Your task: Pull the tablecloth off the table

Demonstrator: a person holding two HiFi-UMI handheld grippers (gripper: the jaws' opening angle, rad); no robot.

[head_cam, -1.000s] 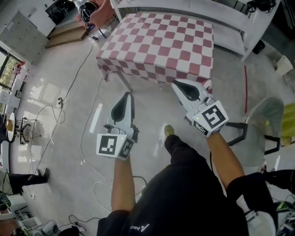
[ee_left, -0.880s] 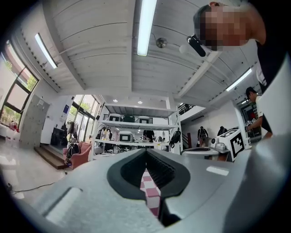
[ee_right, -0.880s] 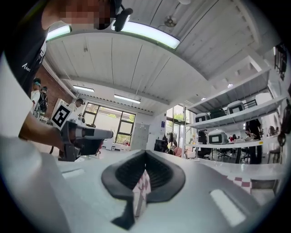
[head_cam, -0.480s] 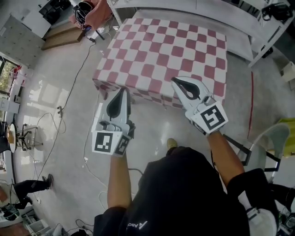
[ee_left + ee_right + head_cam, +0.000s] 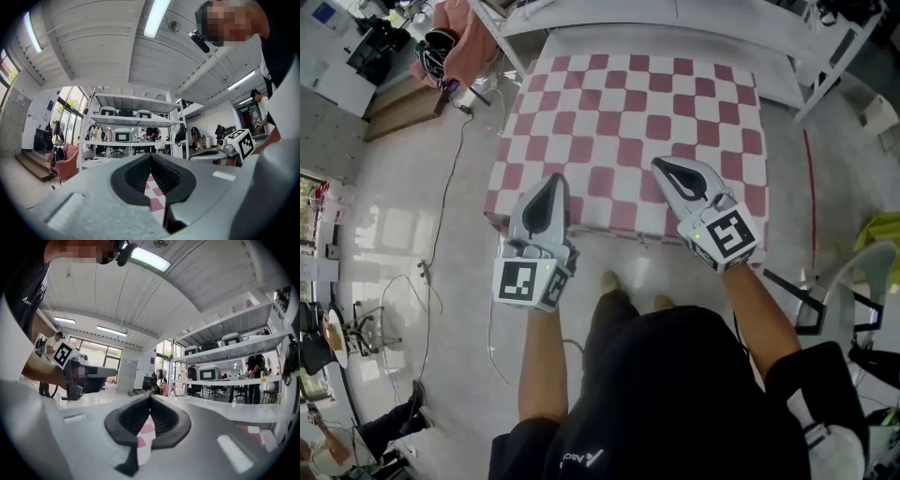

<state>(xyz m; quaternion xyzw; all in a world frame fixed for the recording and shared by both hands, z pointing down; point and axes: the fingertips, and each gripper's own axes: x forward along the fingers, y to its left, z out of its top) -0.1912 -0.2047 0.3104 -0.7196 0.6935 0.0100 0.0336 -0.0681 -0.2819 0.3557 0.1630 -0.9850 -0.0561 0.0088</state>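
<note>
A red-and-white checked tablecloth (image 5: 619, 112) covers the table in the upper middle of the head view and hangs over its near edge. My left gripper (image 5: 553, 180) is shut and empty, its tips over the cloth near the front left corner. My right gripper (image 5: 662, 165) is also shut and empty, over the cloth's front right part. In the left gripper view the jaws (image 5: 151, 155) are pressed together, with checked cloth (image 5: 157, 199) seen below them. The right gripper view shows its jaws (image 5: 150, 397) shut too, with the cloth (image 5: 145, 430) beneath.
White shelving (image 5: 675, 14) stands right behind the table. A pink armchair (image 5: 464, 47) with a bag sits at the back left. Cables (image 5: 441, 216) trail over the shiny floor on the left. A grey chair (image 5: 853, 281) stands at the right. My feet (image 5: 609, 281) are close to the table's front.
I have walked up to the table: it was ahead on the floor and now both grippers are over the cloth's near edge. Both stay shut.
</note>
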